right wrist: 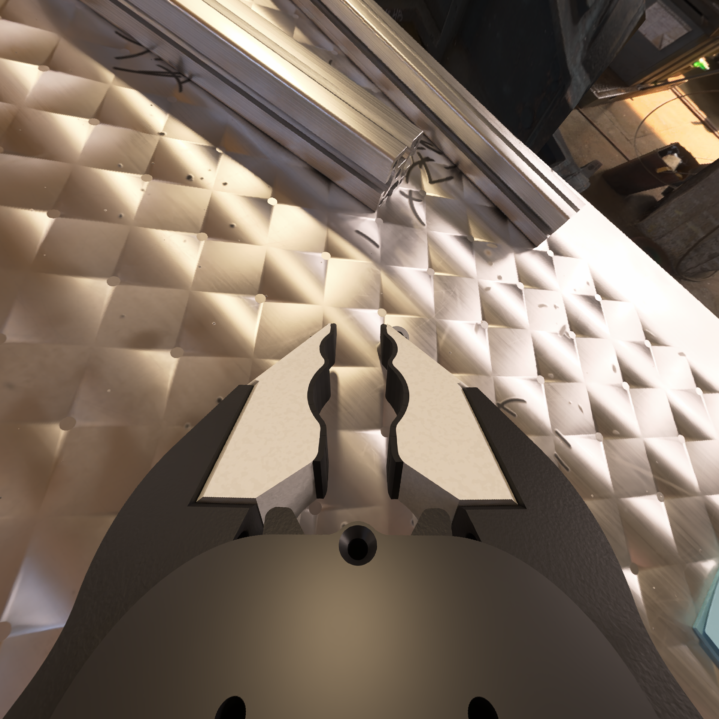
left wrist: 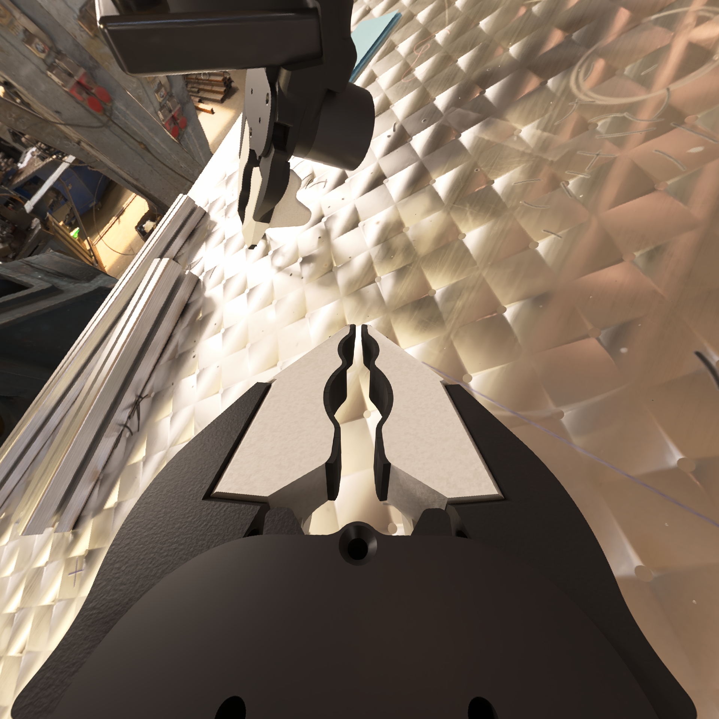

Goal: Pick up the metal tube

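Note:
Two long silvery metal tubes with slotted sides lie side by side along the table's edge. In the right wrist view the nearer tube point(right wrist: 311, 113) ends ahead of my right gripper point(right wrist: 358, 330), and the other tube point(right wrist: 486, 155) lies beyond it. My right gripper is open and empty, above the bare table short of the tubes. In the left wrist view the tubes point(left wrist: 97, 408) lie to the left of my left gripper point(left wrist: 358, 330), which is shut on nothing. The right gripper point(left wrist: 253, 237) shows farther ahead, pointing down at the table.
The table point(right wrist: 155, 272) is shiny metal with a diamond pattern and dark scribbles. Its edge runs just past the tubes, with a workshop floor point(left wrist: 116, 229) below. A pale blue flat thing point(left wrist: 373, 39) lies on the far part of the table, also in the right wrist view point(right wrist: 710, 661).

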